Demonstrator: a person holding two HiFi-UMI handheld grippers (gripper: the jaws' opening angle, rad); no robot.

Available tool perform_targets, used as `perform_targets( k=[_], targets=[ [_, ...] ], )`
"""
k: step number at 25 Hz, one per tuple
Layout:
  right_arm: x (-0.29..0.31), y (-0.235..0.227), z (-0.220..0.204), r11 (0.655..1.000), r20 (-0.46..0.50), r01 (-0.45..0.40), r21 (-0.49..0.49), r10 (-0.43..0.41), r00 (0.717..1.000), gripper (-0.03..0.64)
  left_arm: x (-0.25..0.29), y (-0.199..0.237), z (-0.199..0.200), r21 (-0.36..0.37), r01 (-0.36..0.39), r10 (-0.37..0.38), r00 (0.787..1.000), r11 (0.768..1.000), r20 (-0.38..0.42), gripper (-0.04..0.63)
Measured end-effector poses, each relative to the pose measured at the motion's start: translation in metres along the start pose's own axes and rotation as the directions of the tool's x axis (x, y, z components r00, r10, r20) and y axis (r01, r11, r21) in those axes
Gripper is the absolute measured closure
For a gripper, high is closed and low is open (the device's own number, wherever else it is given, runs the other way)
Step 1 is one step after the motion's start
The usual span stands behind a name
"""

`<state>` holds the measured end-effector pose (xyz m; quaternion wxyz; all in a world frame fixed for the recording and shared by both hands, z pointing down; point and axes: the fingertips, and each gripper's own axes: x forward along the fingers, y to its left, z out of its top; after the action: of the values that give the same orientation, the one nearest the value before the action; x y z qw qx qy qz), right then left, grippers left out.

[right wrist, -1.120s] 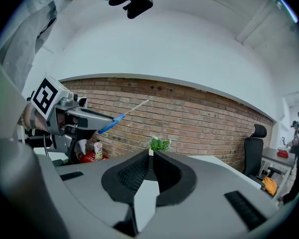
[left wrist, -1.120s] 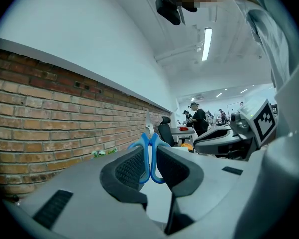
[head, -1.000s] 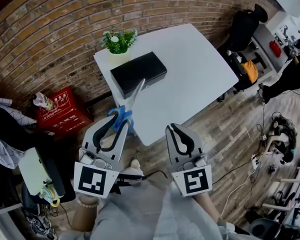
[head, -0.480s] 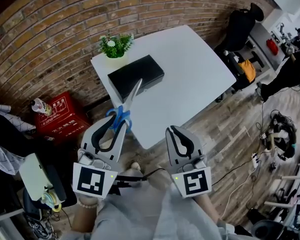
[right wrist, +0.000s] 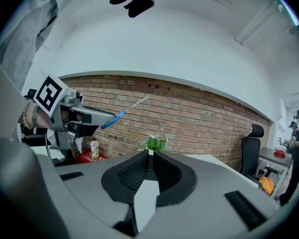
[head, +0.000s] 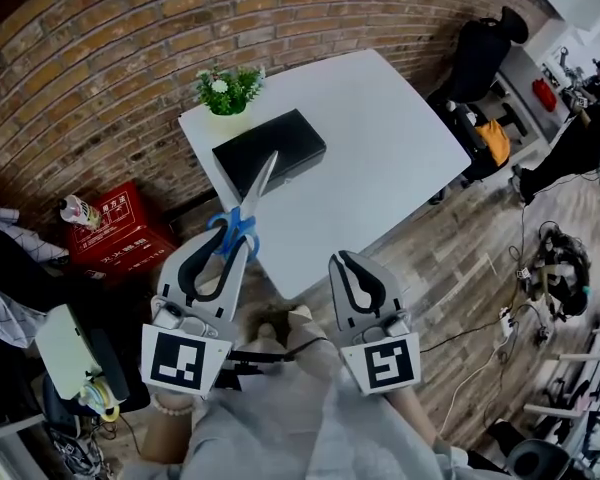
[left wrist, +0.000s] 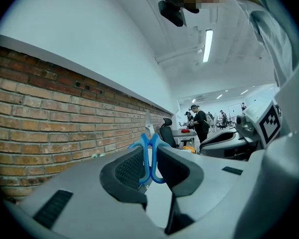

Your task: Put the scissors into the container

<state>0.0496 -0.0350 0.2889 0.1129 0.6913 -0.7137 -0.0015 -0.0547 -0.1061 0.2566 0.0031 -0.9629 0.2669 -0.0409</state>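
White table (head: 380, 138) ahead; left claw (head: 230, 251) clamps scissors (head: 257, 186), blades angled toward container (head: 270, 148)

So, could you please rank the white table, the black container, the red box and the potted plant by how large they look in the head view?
1. white table
2. black container and red box: they look alike, and the box sits lower, on the floor, so left unranked
3. potted plant

Left tongs (head: 223, 258) clamp blue-handled scissors (head: 252, 193), blades pointing at the black container (head: 270, 150) along the tabletop's (head: 380, 138) left edge, near the corner plant (head: 225, 88). Right tongs (head: 352, 260) closed, empty.
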Motion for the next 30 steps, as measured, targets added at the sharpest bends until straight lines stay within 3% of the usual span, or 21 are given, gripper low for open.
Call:
perform_targets(
  k=[16,23,30],
  targets=[
    [0.05,-0.021,-0.021,0.989,-0.032,-0.145,-0.005,0.144,0.989,0.56,0.025,0.019,-0.006,-0.012,-0.115,0.114,0.993,0.993,-0.035,0.497],
    [0.085,-0.021,-0.036,0.967,-0.053,-0.248,-0.052,0.245,0.968,0.56,0.033,0.034,-0.018,-0.027,-0.191,0.189,0.98,0.981,-0.067,0.497],
    [0.117,-0.031,-0.064,0.958,-0.092,-0.287,-0.02,0.284,0.954,0.56,0.042,0.04,-0.032,-0.044,-0.26,0.255,0.962,0.965,-0.1,0.497]
  ],
)
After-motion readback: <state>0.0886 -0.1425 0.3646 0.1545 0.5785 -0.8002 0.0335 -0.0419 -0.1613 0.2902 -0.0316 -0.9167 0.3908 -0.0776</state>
